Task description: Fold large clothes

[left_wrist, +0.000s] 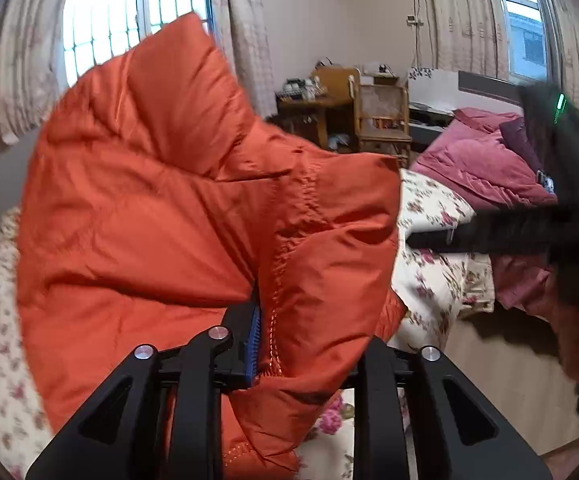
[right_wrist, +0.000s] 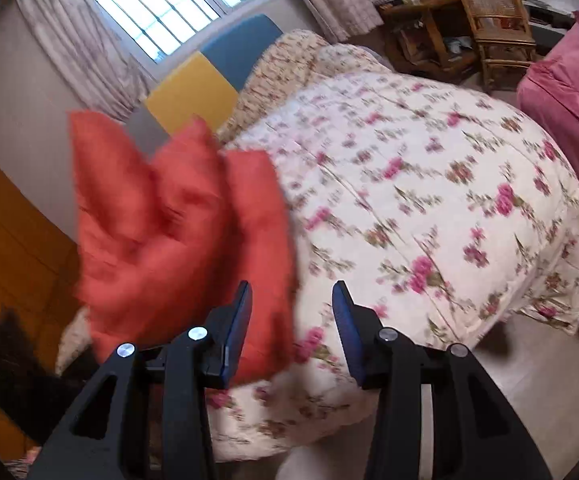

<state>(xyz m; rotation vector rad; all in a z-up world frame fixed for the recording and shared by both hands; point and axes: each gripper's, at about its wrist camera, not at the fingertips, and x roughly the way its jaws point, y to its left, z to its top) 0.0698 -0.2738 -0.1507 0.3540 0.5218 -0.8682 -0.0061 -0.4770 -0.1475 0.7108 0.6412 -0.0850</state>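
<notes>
An orange puffer jacket point(left_wrist: 177, 208) fills the left wrist view, lifted above the floral bed point(left_wrist: 433, 272). My left gripper point(left_wrist: 269, 344) is shut on a stitched edge of the jacket; the cloth drapes over its right finger. In the right wrist view the jacket point(right_wrist: 169, 240) hangs blurred at the left, above the floral quilt point(right_wrist: 429, 200). My right gripper point(right_wrist: 291, 312) is open and empty, just right of the jacket. It also shows as a dark blurred shape at the right of the left wrist view point(left_wrist: 489, 232).
A pink quilt point(left_wrist: 485, 164) lies on a second bed at the right. A wooden chair point(right_wrist: 493, 12) and a cluttered desk point(right_wrist: 421, 12) stand at the far wall. A yellow and blue headboard point(right_wrist: 209, 76) is behind the floral bed. Windows with curtains lie beyond.
</notes>
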